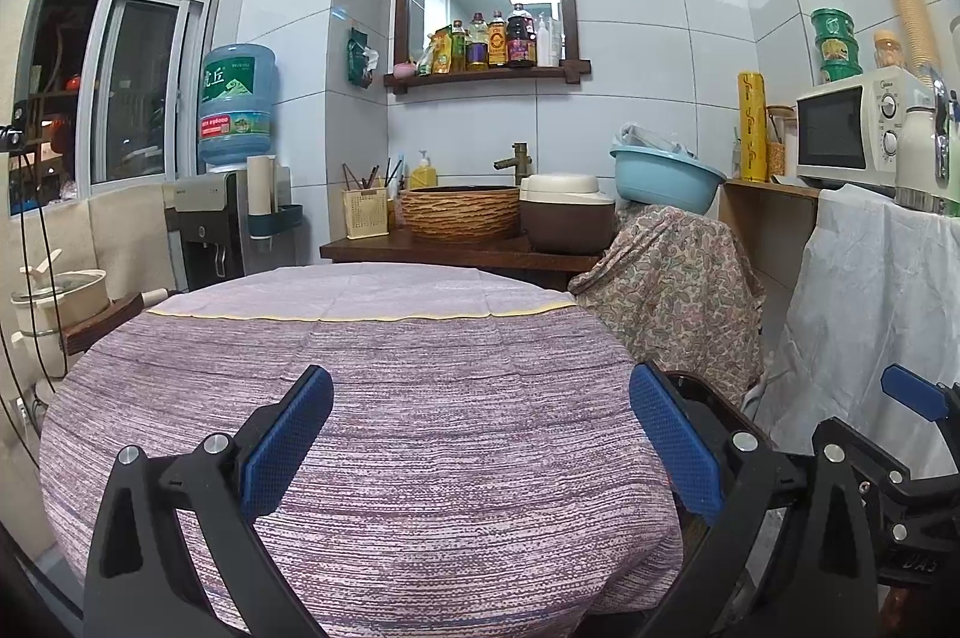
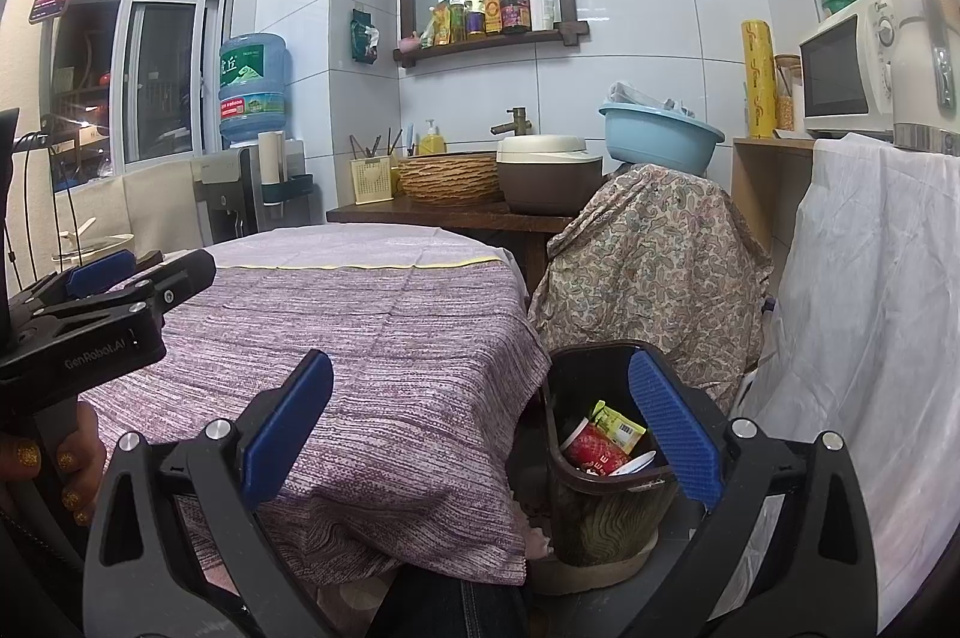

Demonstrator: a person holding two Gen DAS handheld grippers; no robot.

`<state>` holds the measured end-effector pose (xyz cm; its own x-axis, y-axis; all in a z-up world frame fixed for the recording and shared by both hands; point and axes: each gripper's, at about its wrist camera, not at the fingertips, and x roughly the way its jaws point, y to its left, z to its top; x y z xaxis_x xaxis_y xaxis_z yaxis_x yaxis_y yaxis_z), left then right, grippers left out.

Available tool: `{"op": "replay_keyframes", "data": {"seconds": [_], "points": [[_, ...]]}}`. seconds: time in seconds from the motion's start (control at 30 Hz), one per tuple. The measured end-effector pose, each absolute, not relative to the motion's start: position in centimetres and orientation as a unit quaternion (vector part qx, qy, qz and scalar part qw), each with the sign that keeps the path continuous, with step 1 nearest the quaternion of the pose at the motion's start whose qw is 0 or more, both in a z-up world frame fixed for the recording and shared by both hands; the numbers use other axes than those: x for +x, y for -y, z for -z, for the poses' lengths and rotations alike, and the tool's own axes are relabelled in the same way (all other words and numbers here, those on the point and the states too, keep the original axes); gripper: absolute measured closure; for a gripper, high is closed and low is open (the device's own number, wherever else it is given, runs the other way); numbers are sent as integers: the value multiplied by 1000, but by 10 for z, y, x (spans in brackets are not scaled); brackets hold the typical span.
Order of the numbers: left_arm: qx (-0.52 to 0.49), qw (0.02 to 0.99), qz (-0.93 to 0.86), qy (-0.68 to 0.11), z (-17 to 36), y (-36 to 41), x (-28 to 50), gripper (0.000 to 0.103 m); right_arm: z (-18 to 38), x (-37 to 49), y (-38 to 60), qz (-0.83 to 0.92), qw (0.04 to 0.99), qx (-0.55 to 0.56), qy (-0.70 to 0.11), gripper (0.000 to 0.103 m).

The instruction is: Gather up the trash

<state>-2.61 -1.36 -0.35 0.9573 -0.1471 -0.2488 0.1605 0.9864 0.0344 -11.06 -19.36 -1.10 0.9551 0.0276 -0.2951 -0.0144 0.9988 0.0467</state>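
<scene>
I held both grippers spread and empty: the left gripper (image 1: pixel 480 434) over the tablecloth (image 1: pixel 384 398), the right gripper (image 2: pixel 480 428) at its right edge above the trash bin (image 2: pixel 606 512), wrappers (image 2: pixel 600 443) inside.

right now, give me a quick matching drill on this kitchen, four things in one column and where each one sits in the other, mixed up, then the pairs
Things:
1. trash bin
2. blue basin
3. microwave
4. sauce bottles

Places:
A. on the wooden shelf under the mirror
B. on the floor beside the table, wrappers inside
C. on top of the paisley-covered stack
D. on the counter at the right

Pairs: 1-B, 2-C, 3-D, 4-A
</scene>
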Motion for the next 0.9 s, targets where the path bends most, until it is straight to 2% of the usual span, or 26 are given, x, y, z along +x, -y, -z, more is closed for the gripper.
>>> {"op": "replay_keyframes", "data": {"seconds": [0.9], "points": [[26,987,79,-138,4,14,-23,5,13,-111,193,-11,988,24,-152,6]]}}
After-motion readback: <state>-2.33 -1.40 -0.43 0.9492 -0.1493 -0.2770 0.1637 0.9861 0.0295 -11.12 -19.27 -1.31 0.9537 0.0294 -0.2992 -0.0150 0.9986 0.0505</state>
